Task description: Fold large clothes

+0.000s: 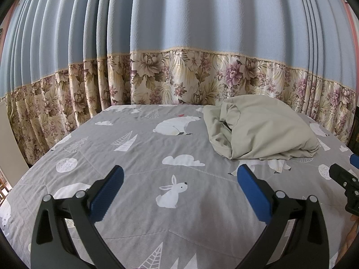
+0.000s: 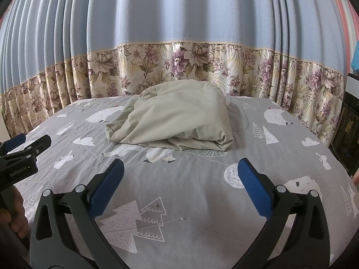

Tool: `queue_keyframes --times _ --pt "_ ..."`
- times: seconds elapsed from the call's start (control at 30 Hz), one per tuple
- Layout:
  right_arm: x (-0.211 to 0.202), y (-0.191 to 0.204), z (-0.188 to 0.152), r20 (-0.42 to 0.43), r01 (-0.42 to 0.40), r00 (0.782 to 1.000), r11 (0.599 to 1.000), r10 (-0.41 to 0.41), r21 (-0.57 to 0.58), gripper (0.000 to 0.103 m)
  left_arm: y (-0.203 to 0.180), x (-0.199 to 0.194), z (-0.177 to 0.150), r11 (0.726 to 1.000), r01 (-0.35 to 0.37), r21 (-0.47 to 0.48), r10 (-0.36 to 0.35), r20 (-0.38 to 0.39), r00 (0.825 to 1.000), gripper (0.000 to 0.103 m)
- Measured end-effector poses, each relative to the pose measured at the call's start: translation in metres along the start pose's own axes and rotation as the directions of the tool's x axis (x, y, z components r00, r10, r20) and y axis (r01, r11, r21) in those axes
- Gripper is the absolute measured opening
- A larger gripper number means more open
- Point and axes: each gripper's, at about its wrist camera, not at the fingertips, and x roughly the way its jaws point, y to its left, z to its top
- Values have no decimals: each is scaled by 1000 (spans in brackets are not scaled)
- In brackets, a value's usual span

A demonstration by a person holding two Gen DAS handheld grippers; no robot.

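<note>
A pale beige-green garment (image 1: pixel 262 127) lies in a loose heap on the far right part of the bed; in the right wrist view the garment (image 2: pixel 177 121) sits straight ahead, mid-bed. My left gripper (image 1: pixel 180 174) is open and empty, hovering over the bedspread, with the heap ahead and to its right. My right gripper (image 2: pixel 180 172) is open and empty, a short way in front of the heap. The right gripper shows at the right edge of the left wrist view (image 1: pixel 346 174), and the left gripper shows at the left edge of the right wrist view (image 2: pixel 24 145).
The bed has a grey bedspread (image 1: pixel 143 157) printed with white bears, rabbits, trees and clouds. A blue curtain with a floral lower band (image 1: pixel 179 74) hangs behind the bed. A dark cabinet (image 2: pixel 347 134) stands at the bed's right side.
</note>
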Motion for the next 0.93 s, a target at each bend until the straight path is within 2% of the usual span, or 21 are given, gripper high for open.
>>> queue_keyframes --times 0.93 --pt "0 -1 0 0 -1 1000 1000 1 -2 100 1 -1 1 1000 -3 -10 3 1 1000 101"
